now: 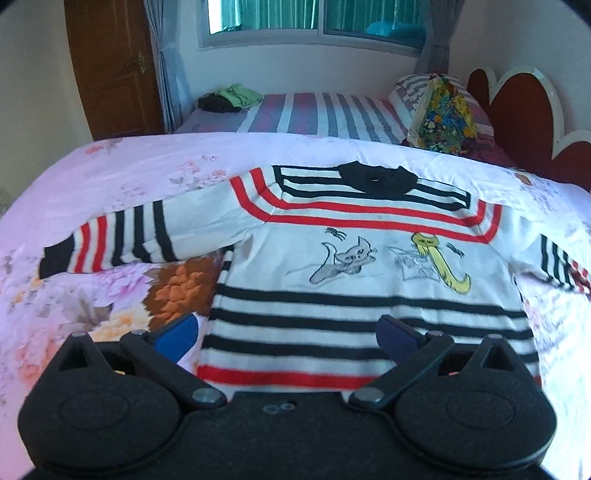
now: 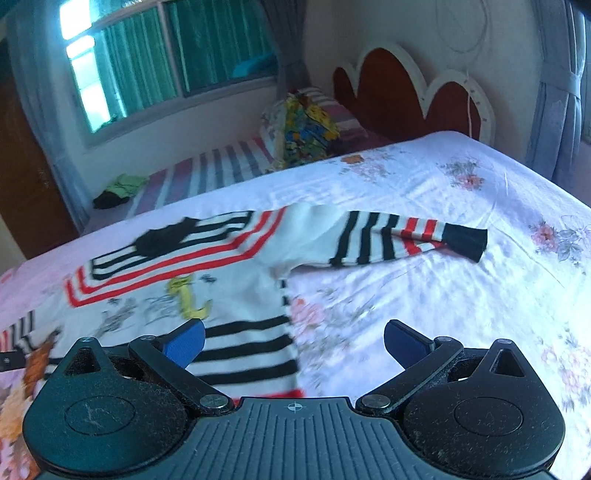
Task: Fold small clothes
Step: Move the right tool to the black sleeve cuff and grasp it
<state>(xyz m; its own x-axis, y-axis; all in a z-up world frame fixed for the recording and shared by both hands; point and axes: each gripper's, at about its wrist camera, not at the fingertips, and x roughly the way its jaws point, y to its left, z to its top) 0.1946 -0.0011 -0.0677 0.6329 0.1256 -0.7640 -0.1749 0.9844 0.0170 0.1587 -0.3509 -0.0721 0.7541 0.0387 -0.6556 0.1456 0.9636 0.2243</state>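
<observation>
White knit with black and red stripes: the small sweater (image 1: 369,266) lies flat and face up on the floral bedspread (image 1: 110,173), its black collar (image 1: 376,179) pointing away from me and both sleeves spread out to the sides. Two cartoon cats are drawn across its chest. My left gripper (image 1: 288,338) hangs over the sweater's hem with its jaws wide apart and nothing in them; one blue fingertip (image 1: 177,334) is above the bedspread just off the sweater's left edge, the other above the striped lower body. My right gripper (image 2: 293,341) is likewise spread wide and holding nothing, straddling the sweater's right side edge, with the right sleeve (image 2: 399,238) stretched out beyond it, black cuff at the far end. Past the bedspread is a striped sheet (image 1: 314,110), a bright patterned cushion (image 1: 443,114) near the scalloped red headboard (image 1: 524,99), and a small pile of green and dark clothes (image 1: 229,98) under the window (image 1: 314,22).
</observation>
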